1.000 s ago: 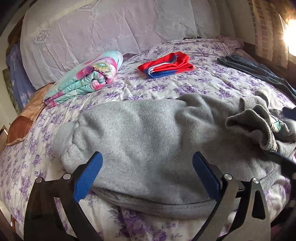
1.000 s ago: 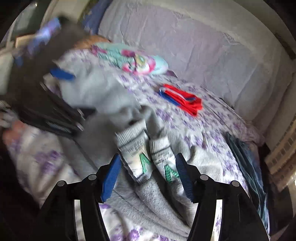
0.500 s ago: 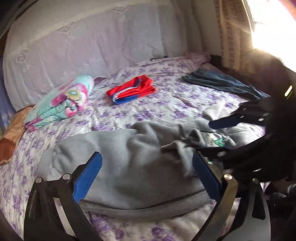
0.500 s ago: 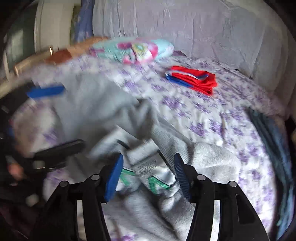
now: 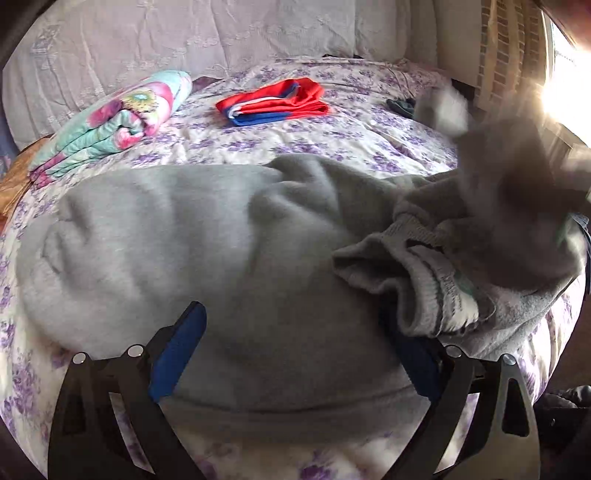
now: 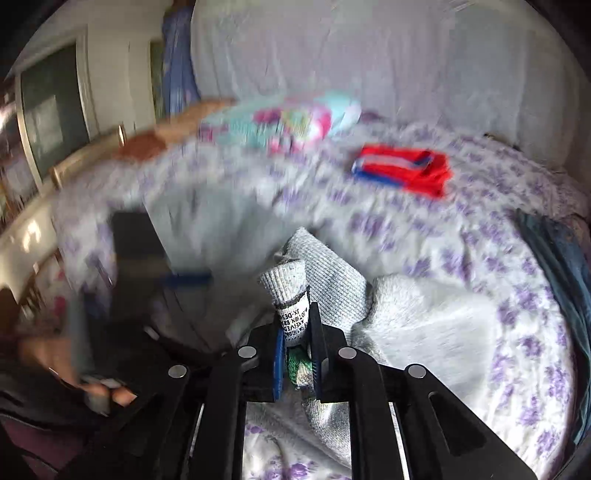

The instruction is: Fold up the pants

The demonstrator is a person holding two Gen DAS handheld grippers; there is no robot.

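Note:
Grey fleece pants (image 5: 221,236) lie spread across the floral bed, with their ribbed cuffs (image 5: 436,295) bunched at the right. My left gripper (image 5: 295,354) is open over the near edge of the pants, blue pads on either side of the fabric. My right gripper (image 6: 298,350) is shut on a ribbed cuff (image 6: 290,291) of the pants and holds it up; the cuff's printed band shows between the pads. In the left wrist view the lifted grey leg (image 5: 517,206) is a blur at the right.
A folded red and blue garment (image 5: 273,101) and a rolled floral blanket (image 5: 110,122) lie further back on the bed (image 5: 332,140). A dark blue garment (image 6: 554,266) lies at the bed's right edge. A padded headboard (image 5: 221,33) stands behind.
My right gripper has closed on the pants cuff and lifted it. The left gripper stays open and has come back lower over the pants.

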